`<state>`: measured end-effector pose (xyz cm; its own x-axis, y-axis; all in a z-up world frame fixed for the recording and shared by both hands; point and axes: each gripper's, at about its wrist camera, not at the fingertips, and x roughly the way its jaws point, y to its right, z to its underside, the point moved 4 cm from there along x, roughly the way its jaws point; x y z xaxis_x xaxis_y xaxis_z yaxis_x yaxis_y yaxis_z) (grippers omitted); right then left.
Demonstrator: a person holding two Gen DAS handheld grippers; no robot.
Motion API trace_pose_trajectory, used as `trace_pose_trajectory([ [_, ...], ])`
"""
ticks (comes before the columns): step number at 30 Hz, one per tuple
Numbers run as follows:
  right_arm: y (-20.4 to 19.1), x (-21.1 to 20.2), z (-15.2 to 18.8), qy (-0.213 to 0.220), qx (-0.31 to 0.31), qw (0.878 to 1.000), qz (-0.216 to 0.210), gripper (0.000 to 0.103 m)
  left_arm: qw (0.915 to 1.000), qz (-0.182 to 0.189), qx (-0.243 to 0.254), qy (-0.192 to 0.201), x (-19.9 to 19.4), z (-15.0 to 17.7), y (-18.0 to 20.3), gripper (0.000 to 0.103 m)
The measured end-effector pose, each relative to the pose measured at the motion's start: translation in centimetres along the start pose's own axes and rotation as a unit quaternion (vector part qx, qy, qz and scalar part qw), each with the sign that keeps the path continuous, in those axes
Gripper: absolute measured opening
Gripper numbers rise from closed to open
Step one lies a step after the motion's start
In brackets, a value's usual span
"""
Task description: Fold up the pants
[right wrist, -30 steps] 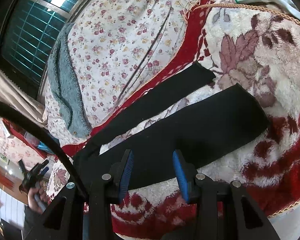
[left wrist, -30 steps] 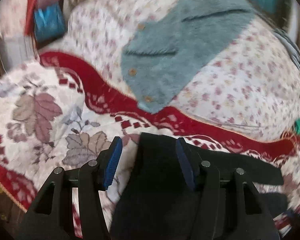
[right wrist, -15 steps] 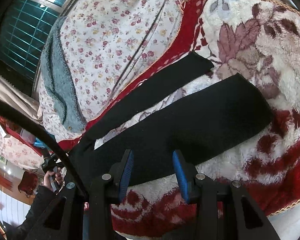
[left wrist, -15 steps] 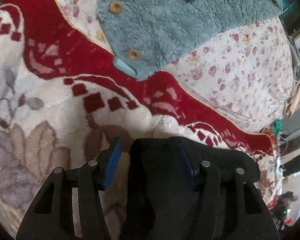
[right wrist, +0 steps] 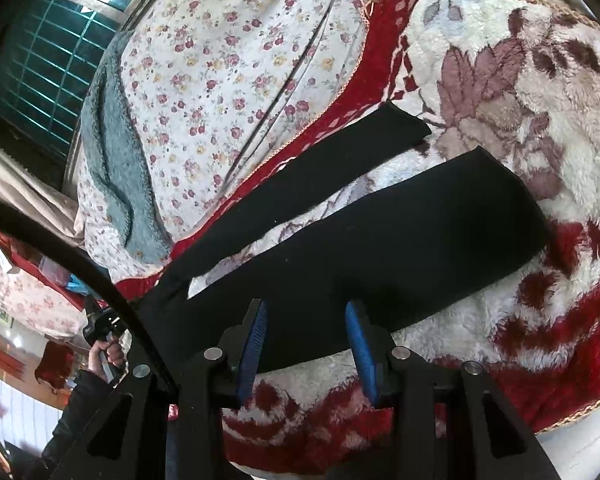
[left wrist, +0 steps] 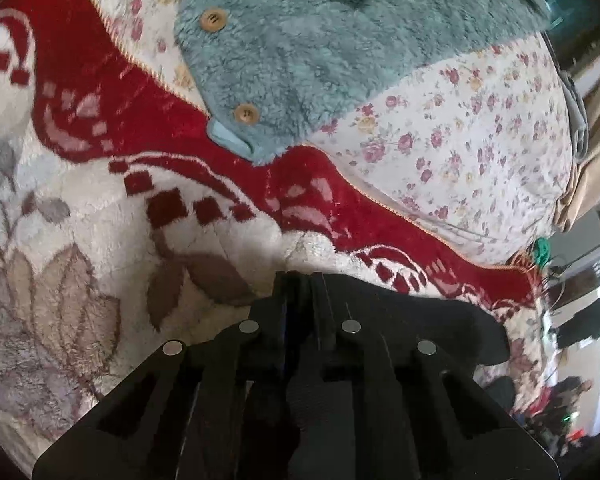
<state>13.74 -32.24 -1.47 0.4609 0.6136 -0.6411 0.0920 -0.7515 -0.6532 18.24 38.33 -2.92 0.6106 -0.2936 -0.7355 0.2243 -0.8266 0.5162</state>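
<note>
Black pants (right wrist: 380, 240) lie flat on a fluffy red and white blanket (right wrist: 540, 80), the two legs spread apart toward the right. My right gripper (right wrist: 306, 316) is open, its blue pads over the near edge of the nearer leg. My left gripper (left wrist: 300, 280) is shut on the waist end of the pants (left wrist: 440, 320), with black cloth pinched between the fingers. In the right wrist view the left gripper (right wrist: 100, 324) shows small at the far left, in a hand.
A teal fleece garment with wooden buttons (left wrist: 320, 60) lies on a floral sheet (left wrist: 480, 140) just beyond the blanket's red border. A window with a grille (right wrist: 40, 60) is behind the bed. The bed edge (right wrist: 580, 440) runs below the blanket at lower right.
My left gripper has closed on the waist end of the pants; it was open around it before. My right gripper has moved slightly closer to the nearer leg and stays open.
</note>
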Motion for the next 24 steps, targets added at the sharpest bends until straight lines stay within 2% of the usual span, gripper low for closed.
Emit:
trace_pose_trajectory([
  [5, 0.4, -1.3, -1.8, 0.026, 0.008, 1.000, 0.002, 0.039, 0.9996, -0.002, 0.022, 0.015, -1.7, 0.6, 2.1, 0.007],
  [8, 1.2, -1.9, -6.5, 0.054, -0.014, 0.998, 0.035, 0.039, 0.9987, -0.005, 0.042, 0.030, -3.0, 1.1, 4.0, 0.007],
  [10, 2.6, -1.5, -9.9, 0.067, -0.012, 0.996, 0.052, 0.045, 0.9975, -0.008, 0.054, 0.045, -3.8, 1.4, 5.2, 0.007],
  [13, 6.2, 1.3, -15.0, 0.037, 0.030, 0.996, 0.074, 0.045, 0.9956, -0.008, 0.067, 0.066, -5.0, 1.7, 6.8, 0.007],
  [14, 7.1, 3.0, -16.4, 0.008, 0.033, 0.997, 0.067, 0.045, 0.9948, -0.008, 0.072, 0.072, -5.5, 1.9, 7.3, 0.007],
  [16, 7.7, 5.5, -18.7, -0.014, 0.030, 0.996, 0.079, 0.045, 0.9942, -0.006, 0.074, 0.078, -6.0, 2.1, 8.0, 0.007],
  [21, 9.6, 10.4, -21.6, -0.080, 0.066, 0.994, 0.042, 0.045, 0.9948, -0.004, 0.065, 0.077, -6.8, 2.4, 8.6, 0.007],
  [24, 9.7, 12.0, -21.5, -0.106, 0.059, 0.992, 0.029, 0.043, 0.9955, -0.010, 0.058, 0.074, -6.4, 2.4, 8.3, 0.007],
])
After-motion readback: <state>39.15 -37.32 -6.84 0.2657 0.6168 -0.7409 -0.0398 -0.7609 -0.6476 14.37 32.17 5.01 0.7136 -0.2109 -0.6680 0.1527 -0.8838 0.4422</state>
